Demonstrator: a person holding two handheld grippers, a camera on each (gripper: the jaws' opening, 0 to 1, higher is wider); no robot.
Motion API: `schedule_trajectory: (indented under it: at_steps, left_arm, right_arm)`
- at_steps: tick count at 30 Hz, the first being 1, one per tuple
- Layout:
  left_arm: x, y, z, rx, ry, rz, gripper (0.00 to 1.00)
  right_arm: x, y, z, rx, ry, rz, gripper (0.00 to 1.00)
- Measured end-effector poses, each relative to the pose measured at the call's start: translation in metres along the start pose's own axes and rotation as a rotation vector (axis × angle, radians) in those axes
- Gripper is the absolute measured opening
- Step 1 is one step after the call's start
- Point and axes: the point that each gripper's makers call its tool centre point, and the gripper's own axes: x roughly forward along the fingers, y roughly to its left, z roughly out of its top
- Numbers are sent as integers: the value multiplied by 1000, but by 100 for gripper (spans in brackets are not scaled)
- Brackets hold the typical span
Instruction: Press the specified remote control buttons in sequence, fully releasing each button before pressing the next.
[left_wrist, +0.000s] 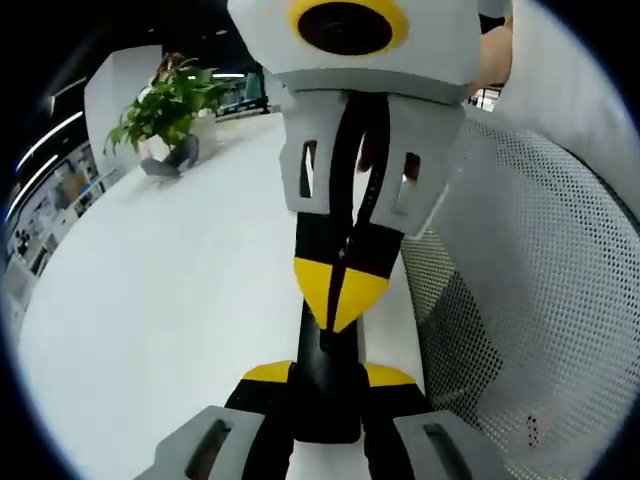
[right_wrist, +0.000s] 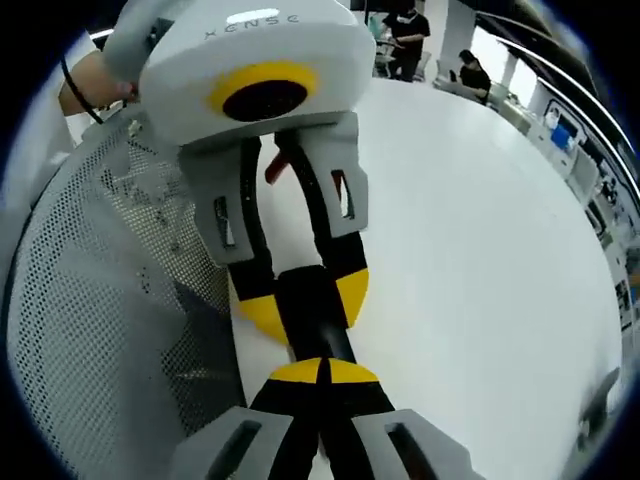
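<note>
One plant (left_wrist: 168, 110) beyond mesh chair (left_wrist: 540, 300).

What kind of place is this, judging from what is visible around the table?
Probably an open office or showroom: a large white table, a mesh-backed office chair, a potted plant on the table's far side, and people at desks in the background.

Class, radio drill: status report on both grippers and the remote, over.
Left gripper shut on remote, above white table. Right gripper shut, tips down at the remote. Mesh chair close alongside, not blocking.
</note>
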Motion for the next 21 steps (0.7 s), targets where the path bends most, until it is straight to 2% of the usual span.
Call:
schedule_trajectory:
  at_steps: [2,8,12,21]
  left_arm:
    - [0,0,0,-3,-2,2,24]
    - [0,0,0,-9,-8,7,24]
    - [0,0,0,-8,-6,6,24]
    - [0,-1,0,-3,0,7,24]
  right_arm:
    - [-1,-1,1,27,-7,4,0]
    - [2,0,6,26,-32,11,0]
    - [4,0,5,-57,0,-15,0]
    - [5,-2,6,-115,20,-62,0]
